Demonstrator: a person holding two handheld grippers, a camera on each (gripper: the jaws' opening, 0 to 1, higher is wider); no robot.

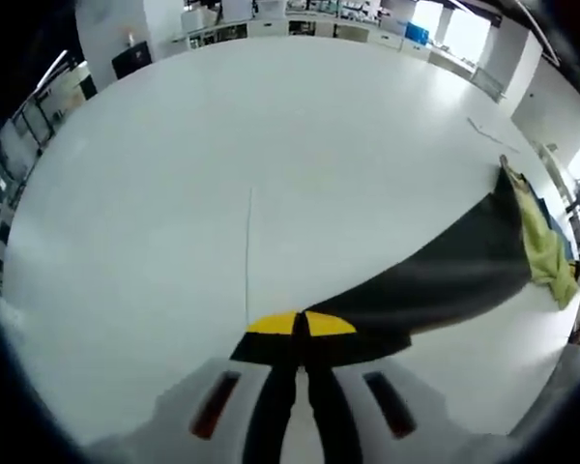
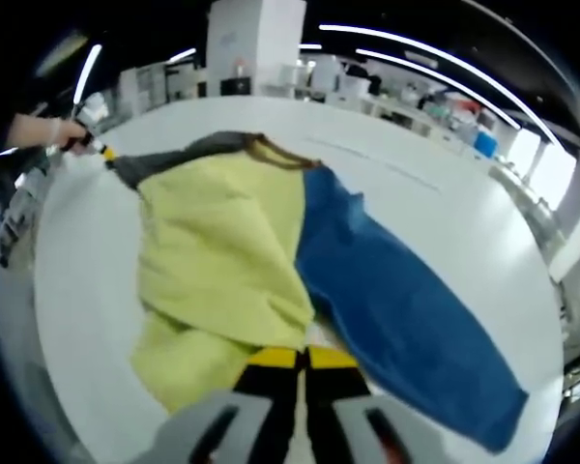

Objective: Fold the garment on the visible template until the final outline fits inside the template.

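Pinching garment [image 2: 232, 261] edges, both grippers' jaws closed on cloth

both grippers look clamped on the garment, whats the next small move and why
Probably carry the left gripper, shut on the dark sleeve, in over the yellow panel. That sleeve stretches far out across the white table, while the right gripper pins the yellow hem beside the blue sleeve. No template outline is discernible.
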